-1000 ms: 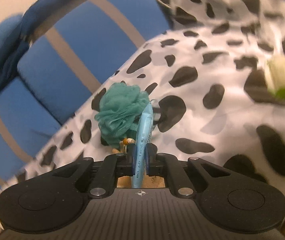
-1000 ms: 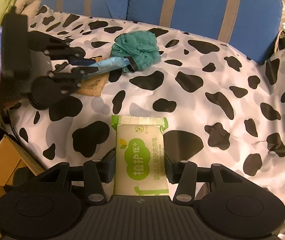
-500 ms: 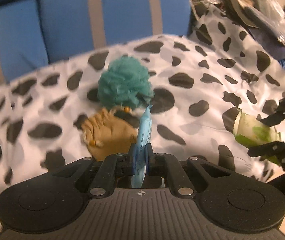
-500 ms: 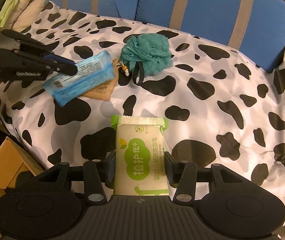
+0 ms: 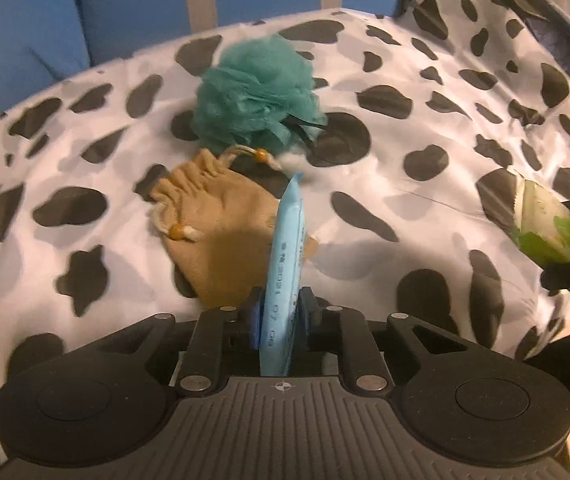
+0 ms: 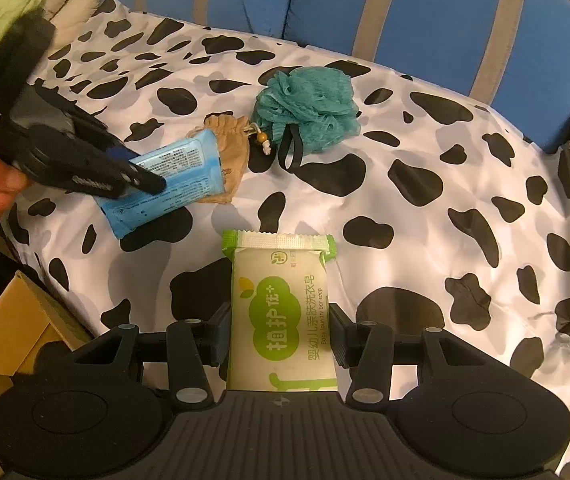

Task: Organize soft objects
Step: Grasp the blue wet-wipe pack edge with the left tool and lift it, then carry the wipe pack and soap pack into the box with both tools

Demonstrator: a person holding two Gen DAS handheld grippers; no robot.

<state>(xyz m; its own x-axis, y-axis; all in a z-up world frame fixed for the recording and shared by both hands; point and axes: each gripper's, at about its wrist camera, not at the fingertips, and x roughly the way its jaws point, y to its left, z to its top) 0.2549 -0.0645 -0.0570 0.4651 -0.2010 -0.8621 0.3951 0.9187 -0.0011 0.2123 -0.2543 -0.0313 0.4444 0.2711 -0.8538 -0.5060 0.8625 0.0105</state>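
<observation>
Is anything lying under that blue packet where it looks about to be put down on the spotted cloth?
Yes. The tan drawstring pouch lies partly beneath the blue packet, beside the teal bath pouf. The left gripper has just been opening, packet between its jaws.

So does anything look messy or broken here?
Nothing looks broken or spilled. The teal mesh bath pouf and tan drawstring pouch lie close together on the cow-print cloth. The left gripper, its jaws just opening, still has the blue wipes packet between them, tilted over the pouch. The right gripper holds the green-and-white soap bar straight.
</observation>
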